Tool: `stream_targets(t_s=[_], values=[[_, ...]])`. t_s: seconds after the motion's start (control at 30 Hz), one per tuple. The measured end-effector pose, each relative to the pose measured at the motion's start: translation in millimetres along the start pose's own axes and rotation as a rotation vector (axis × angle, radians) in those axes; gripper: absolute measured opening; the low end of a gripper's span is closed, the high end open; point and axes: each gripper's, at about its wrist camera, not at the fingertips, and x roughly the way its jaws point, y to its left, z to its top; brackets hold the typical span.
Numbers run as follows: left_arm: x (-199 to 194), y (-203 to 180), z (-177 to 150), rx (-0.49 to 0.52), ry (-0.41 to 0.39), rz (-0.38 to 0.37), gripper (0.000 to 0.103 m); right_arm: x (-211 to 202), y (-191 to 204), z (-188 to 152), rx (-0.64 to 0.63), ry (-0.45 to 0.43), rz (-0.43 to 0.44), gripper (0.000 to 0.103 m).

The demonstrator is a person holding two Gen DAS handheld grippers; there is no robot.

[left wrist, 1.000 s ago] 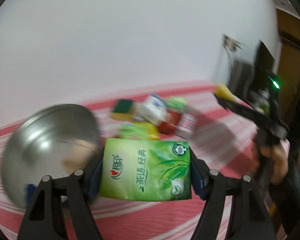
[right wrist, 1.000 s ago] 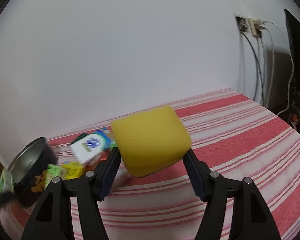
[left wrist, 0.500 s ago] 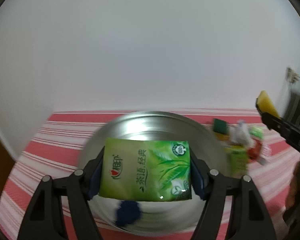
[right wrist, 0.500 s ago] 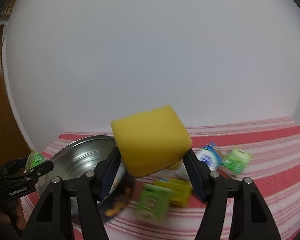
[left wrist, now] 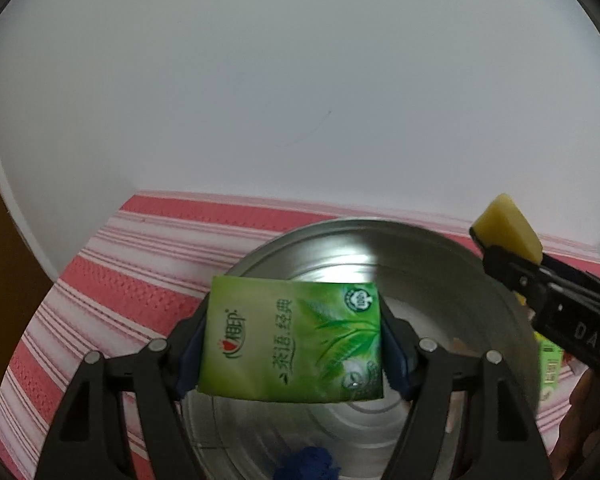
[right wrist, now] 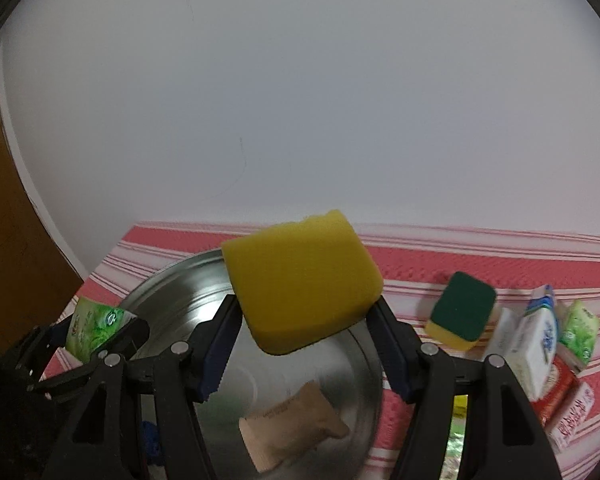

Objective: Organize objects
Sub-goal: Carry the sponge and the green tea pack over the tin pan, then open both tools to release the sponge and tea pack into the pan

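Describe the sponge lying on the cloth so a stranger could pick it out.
Start at the big metal bowl on the red-striped tablecloth; just right of it lies a pile of small packets. The sponge rests at the pile's left end, the only piece with a dark green top over a yellow base.

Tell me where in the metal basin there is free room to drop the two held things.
In the metal basin, the far left floor lies bare. A brown packet fills its near right, a blue thing its near edge. Right of it, boxes crowd the cloth.
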Motion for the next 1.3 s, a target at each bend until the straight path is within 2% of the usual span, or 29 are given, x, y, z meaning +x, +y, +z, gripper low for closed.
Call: stream_targets(t_s=[0.1,0.27,0.4,0.47,0.5,0.53,0.6,0.73,0.8,0.83,0.87,1.03,1.13,1.3], values=[[14,5,3,-0.021,0.046,0.011,0.072,23,3,6,-0.005,0.052,-0.025,0.067],[26,13,3,-0.063,0.093,0.005,0.072,42,8,10,0.020,0.129,-0.003,0.067],[29,12,3,-0.058,0.101,0.010,0.074,46,16,12,-0.007,0.131,-0.024,0.068],[31,11,2,-0.051,0.109,0.011,0.084,41,9,10,-0.016,0.134,-0.029,0.068],[31,11,3,-0.050,0.113,0.009,0.096,40,9,9,-0.013,0.138,-0.017,0.069],[31,11,3,-0.053,0.114,0.006,0.103,39,6,8,-0.007,0.143,-0.001,0.069],[28,12,4,-0.055,0.097,-0.003,0.103,36,4,8,0.005,0.141,0.006,0.069],[30,9,3,-0.049,0.120,0.004,0.103,23,-2,6,0.018,0.105,0.042,0.069],[29,11,3,-0.064,0.115,-0.005,0.103,24,6,5,0.025,0.089,0.062,0.075],[28,11,3,-0.071,0.112,-0.009,0.103,25,8,5,0.020,0.091,0.067,0.085],[28,11,3,-0.076,0.112,-0.010,0.103,27,11,5,0.008,0.092,0.071,0.087],[25,12,3,-0.081,0.098,-0.018,0.103,29,19,7,0.004,0.099,0.101,0.087],[20,10,4,-0.078,0.057,-0.011,0.103,16,13,5,0.028,0.035,0.081,0.087],[5,4,1,-0.068,-0.040,0.015,0.103,-26,-16,-9,0.101,-0.137,0.042,0.087]])
